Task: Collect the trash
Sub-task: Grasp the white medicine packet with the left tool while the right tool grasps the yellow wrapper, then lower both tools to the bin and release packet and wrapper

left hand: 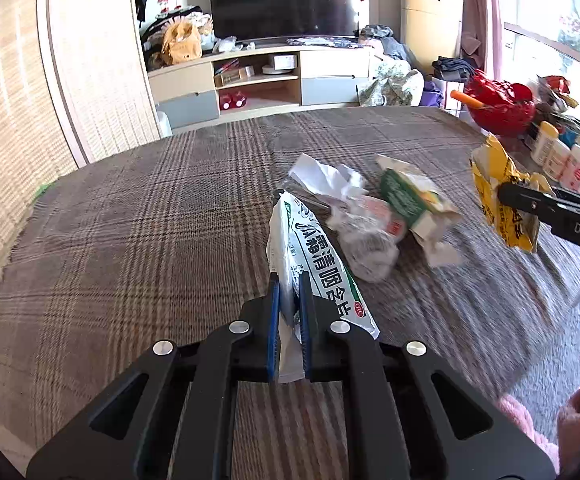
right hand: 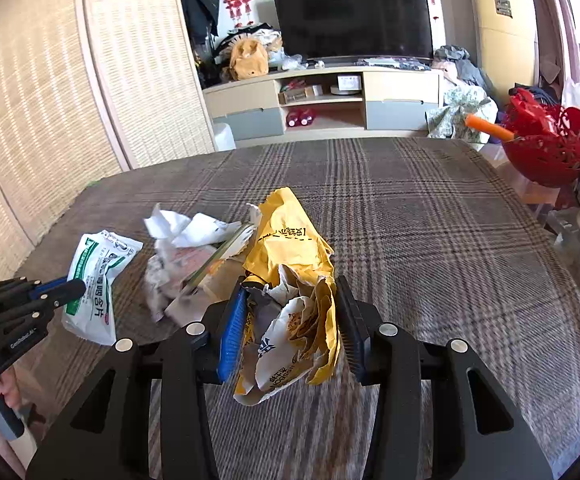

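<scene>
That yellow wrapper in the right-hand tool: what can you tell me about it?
The yellow wrapper is a crumpled packet that looks like thin paper, yellow outside with black print and a dashed line, whitish where it has torn and folded open. The right gripper pinches it between its two fingers, blue-padded on the left one, with its top sticking up and forward. The other view shows it lifted above the plaid tablecloth, apart from the other trash.
</scene>
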Motion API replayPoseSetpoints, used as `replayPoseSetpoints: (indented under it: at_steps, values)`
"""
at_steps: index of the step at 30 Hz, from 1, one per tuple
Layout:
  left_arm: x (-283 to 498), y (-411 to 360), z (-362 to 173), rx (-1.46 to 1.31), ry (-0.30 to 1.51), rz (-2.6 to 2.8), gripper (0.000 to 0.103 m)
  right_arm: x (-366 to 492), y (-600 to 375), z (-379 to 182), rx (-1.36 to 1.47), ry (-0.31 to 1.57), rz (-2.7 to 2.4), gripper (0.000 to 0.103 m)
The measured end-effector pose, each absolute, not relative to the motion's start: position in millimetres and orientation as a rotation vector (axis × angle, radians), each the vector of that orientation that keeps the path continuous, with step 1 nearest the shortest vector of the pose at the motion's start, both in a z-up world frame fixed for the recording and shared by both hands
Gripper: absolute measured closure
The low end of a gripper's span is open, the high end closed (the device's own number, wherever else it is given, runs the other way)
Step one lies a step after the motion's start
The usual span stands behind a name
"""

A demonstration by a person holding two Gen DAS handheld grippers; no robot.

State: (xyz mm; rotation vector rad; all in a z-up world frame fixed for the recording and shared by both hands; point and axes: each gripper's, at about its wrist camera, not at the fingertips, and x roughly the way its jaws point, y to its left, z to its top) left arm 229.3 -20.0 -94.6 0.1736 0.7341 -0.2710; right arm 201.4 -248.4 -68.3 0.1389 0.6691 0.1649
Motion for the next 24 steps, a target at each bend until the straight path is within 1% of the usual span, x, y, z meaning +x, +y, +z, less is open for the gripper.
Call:
replayPoseSetpoints:
  at_steps: [5,11,17,24]
  values:
    - [183.5,-25.5,-80.7,0.169,0.704,-0.267,0.095,164.6,-243.5,-50.4,0.12,0.637,0.189,0.059]
    - [129.2,-30.5,-77.5,0.114,0.69,-0.289,0.095,118.3,-236.6,-49.2,0.105,0.64,0.227,0.059]
    - [76.8,-33.6,-99.9,0.071,0.729,-0.308,0.095,70.9,-223.6,-67.3,0.1,0.673,0.273,0.059]
    - [41.1,-30.9,-145.1,0.045,0.809,-0.318,0.095,32.0,-208.0,-111.4,0.09,0.769,0.318,0.059]
